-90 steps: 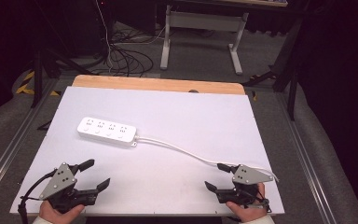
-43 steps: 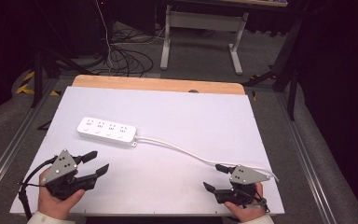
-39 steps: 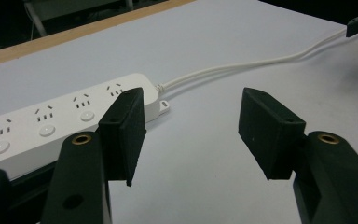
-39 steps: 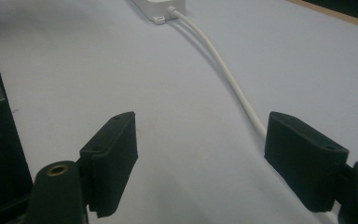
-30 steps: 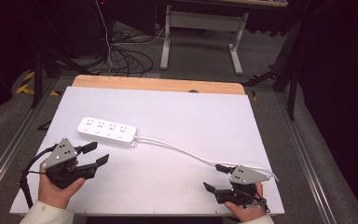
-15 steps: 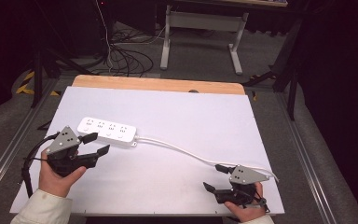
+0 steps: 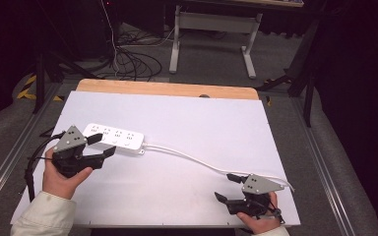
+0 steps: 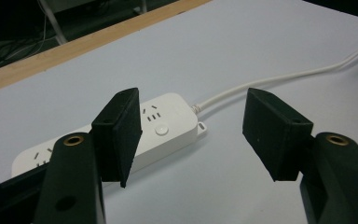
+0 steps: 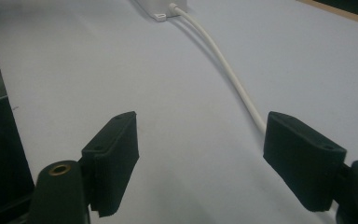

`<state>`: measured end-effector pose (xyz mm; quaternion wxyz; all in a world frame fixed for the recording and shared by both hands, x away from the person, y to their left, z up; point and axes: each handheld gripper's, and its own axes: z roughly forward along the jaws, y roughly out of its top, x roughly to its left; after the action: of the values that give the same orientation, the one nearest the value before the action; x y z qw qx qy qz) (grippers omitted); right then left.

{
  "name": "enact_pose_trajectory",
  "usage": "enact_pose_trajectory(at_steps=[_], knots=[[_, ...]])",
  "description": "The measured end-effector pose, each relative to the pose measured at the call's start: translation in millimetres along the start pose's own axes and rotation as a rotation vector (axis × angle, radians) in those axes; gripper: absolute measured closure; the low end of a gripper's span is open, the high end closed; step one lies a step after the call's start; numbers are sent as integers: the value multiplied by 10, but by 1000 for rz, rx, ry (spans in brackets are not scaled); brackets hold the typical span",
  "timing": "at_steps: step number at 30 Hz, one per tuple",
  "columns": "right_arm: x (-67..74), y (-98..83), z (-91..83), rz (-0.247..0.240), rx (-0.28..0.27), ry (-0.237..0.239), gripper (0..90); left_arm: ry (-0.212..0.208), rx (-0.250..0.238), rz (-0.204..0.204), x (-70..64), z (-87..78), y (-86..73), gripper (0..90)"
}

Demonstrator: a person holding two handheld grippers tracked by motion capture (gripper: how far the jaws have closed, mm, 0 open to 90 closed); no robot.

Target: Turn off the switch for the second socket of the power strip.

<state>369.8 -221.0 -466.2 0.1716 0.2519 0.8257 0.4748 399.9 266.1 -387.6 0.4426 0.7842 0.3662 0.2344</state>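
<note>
The white table is seen as a broad bare sheet with a wooden strip along its far edge and grey floor beyond every side. Ample open room is left across the middle and right — nothing stands there but the cord.

The power strip lies flat at the left of the table, its long axis running roughly left to right, sockets facing up. Its white cord is led from the right end in a loose curve across the sheet toward the near right corner.

The step in hand is judged to be the approach to the power strip. The left gripper is held just beside the strip's near edge, jaws spread wide and just now opened a little further; nothing is between them. In the left gripper view the strip's cord end is framed in the gap, not yet touched.

Next, a short advance is called for so the jaws straddle the body before closing — the strip's width looks close to the span, so squaring up matters.

The right gripper is rested near the table's near edge, jaws spread and empty, the cord passing by its right jaw; little margin is left behind it.
</note>
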Motion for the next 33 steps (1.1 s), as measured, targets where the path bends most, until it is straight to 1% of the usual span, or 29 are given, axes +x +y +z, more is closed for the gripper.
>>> enact_pose_trajectory(at_steps=[1, 2, 3, 4, 5, 6, 7, 8, 9, 10, 12, 14, 15, 16, 18, 19, 21, 22, 23, 24, 29, 30, 32, 33], knots=[[0, 0, 1, 0, 0, 0, 263, -2, -5, -2, 0, 7, -3, 377], [0, 0, 1, 0, 0, 0, 263, 5, -7, 12, 5, 12, -5, 381], [0, 0, 0, 0, 0, 0, 263, 26, -20, 26, -1, 27, -11, 399], [0, 0, 0, 0, 0, 0, 263, 44, -30, 39, -8, 40, -17, 399], [0, 0, 0, -1, 0, -1, 263, 59, -33, 50, -6, 47, -16, 407], [1, 1, 1, -2, 0, -1, 263, 56, -28, 53, 6, 55, -12, 497], [1, 1, 2, -3, -3, -1, 263, 25, 24, 2, 47, 102, -5, 536], [2, 1, 1, -4, -3, -1, 263, 25, 24, 2, 47, 102, -5, 549], [2, 1, 1, -4, -3, -1, 263, 17, 49, -14, 90, 154, -13, 567], [2, 1, 0, -5, -3, 0, 263, 17, 49, -14, 90, 154, -13, 591], [1, 1, -1, -5, -3, -2, 263, 30, 58, -17, 113, 201, -17, 642], [-1, 1, -1, -5, -5, 0, 263, 27, 67, -32, 148, 247, -19, 689], [-1, 1, 0, -4, -5, 0, 263, 32, 69, -36, 167, 270, -19, 710], [-1, 1, 0, -5, -5, -1, 263, 41, 72, -55, 203, 316, -24, 731], [-2, 1, 0, -8, -4, 0, 263, 42, 74, -57, 223, 339, -27, 775], [-1, 1, 0, -9, -3, -1, 263, 47, 75, -63, 243, 360, -31, 775], [-1, 0, -2, -10, -3, -2, 263, 47, 78, -80, 278, 402, -41, 826], [-1, 0, -2, -10, -3, -2, 263, 50, 82, -85, 298, 420, -46, 826], [-1, -1, -2, -10, -3, -3, 263, 52, 92, -99, 327, 453, -54, 875], [-1, -1, -2, -10, -4, -3, 263, 49, 95, -108, 336, 469, -59, 894], [1, 0, -3, -10, -3, -4, 263, 53, 110, -110, 359, 530, -76, 896], [2, 1, -3, -9, -4, -4, 263, 59, 130, -106, 366, 567, -86, 896], [3, 1, -5, -11, -5, -6, 263, 60, 145, -110, 379, 606, -101, 896], [3, 1, -6, -10, -5, -6, 263, 64, 152, -105, 388, 622, -108, 896]])
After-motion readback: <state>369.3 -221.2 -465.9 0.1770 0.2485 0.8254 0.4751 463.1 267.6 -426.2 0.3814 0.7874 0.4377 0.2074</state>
